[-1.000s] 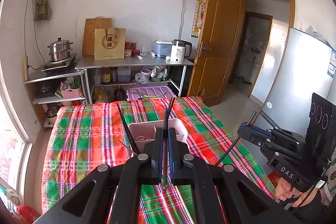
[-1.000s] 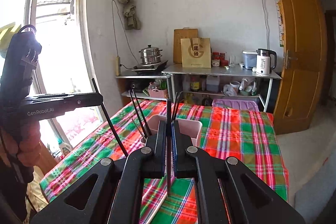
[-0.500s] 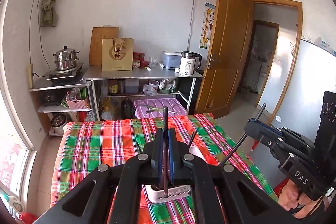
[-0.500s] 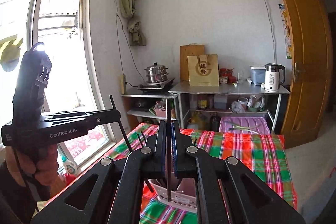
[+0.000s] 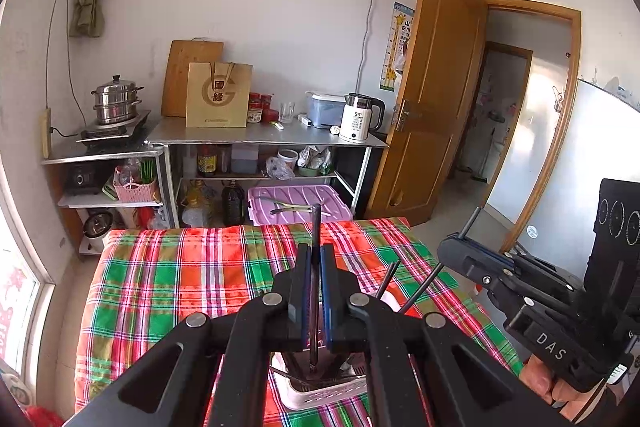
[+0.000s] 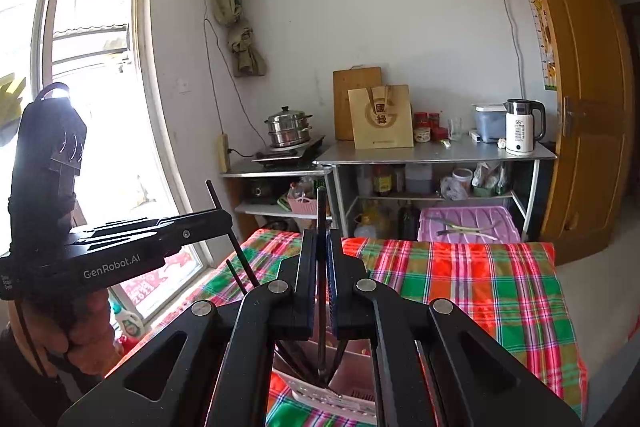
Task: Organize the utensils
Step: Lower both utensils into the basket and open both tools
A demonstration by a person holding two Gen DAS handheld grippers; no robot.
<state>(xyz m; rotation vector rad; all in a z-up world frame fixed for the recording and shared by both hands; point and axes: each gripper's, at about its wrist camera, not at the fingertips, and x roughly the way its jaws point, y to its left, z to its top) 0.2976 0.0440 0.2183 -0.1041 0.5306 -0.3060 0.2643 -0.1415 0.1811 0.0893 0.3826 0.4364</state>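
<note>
Black chopstick [image 5: 315, 291] clamped in left gripper [image 5: 315, 259] above pink basket [image 5: 320, 393].

Red-green-white plaid cloth [image 5: 168, 279]; pale pink holder [image 5: 320, 393]; black chopsticks [image 5: 315, 291]; purple bin [image 5: 298, 201]; tan paper bag [image 5: 218, 95].

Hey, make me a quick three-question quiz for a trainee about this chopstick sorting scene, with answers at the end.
1. True or false: the left gripper and the right gripper each pinch a dark chopstick.
2. Multiple choice: the lower tip of the left chopstick is over A) the purple bin lid, B) the pink basket, C) the bare floor.
3. Fill in: the basket sits on a ____ tablecloth.

Key
1. True; both chopsticks, the right one included, stand roughly upright between shut fingers.
2. B; its tip points down into the basket, where other dark chopsticks already lean.
3. Plaid, in red and green.
</note>
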